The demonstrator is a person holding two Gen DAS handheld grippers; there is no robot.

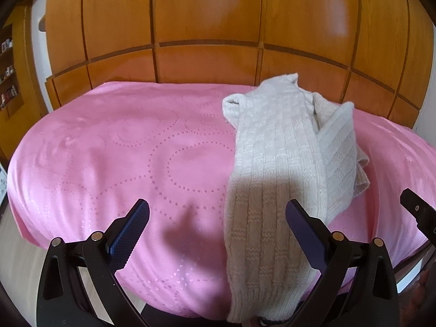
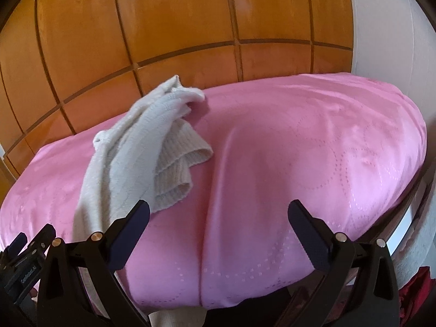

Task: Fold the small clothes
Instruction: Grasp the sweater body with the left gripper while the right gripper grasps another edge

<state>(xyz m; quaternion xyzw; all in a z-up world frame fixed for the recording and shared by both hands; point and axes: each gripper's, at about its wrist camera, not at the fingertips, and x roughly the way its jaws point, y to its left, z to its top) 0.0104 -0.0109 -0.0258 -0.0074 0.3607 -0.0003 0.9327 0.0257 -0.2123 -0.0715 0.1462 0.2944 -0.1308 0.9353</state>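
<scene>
A cream knitted garment (image 1: 278, 163) lies crumpled and stretched lengthwise on the pink bedspread (image 1: 122, 150), its near end hanging over the front edge. My left gripper (image 1: 218, 212) is open above the bed's front edge, its right finger (image 1: 302, 231) just in front of the knit, nothing between the fingers. In the right wrist view the same garment (image 2: 141, 147) lies at the left, bunched with a ribbed edge folded over. My right gripper (image 2: 218, 212) is open over bare pink cloth (image 2: 299, 150), to the right of the garment. The left gripper's body (image 2: 24, 267) shows at lower left.
A wooden panelled wardrobe (image 1: 207, 27) stands right behind the bed. A white wall (image 2: 395, 41) is at the right, shelves (image 1: 6, 76) at the far left. Something red (image 2: 417, 291) lies on the floor at lower right. The right gripper's tip (image 1: 417, 209) shows at the right edge.
</scene>
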